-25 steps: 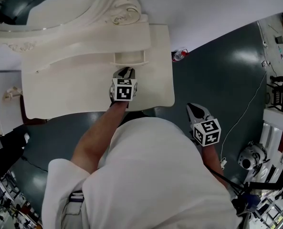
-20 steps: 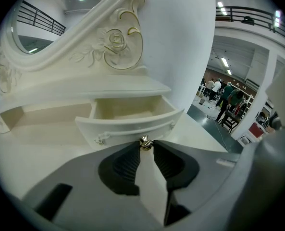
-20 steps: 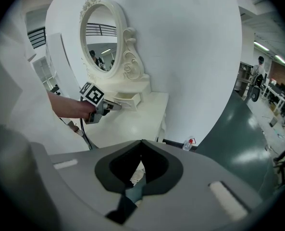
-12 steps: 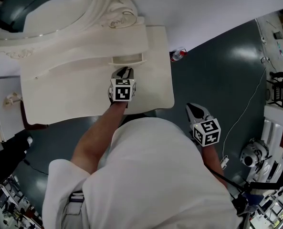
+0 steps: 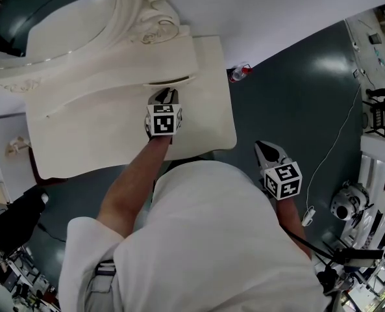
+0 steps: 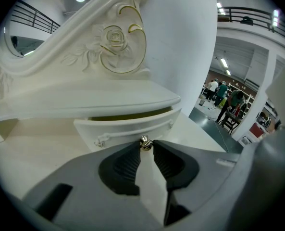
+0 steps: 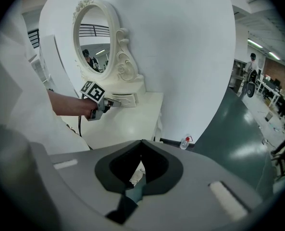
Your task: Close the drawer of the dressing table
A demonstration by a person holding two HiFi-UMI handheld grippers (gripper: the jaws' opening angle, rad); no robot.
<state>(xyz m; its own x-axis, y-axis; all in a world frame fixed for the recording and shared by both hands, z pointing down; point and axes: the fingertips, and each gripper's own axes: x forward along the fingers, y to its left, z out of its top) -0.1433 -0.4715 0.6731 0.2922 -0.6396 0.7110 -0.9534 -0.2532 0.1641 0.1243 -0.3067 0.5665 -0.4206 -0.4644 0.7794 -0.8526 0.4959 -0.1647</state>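
The knob is pinched in the left claw so the drawer can be pushed shut; the right claw is held closed, empty, near right.

Drawer: mirror behind & above it, surface in front. Left tool at its knob. Bottle on floor to drawer's right; right tool farther right, off surface.
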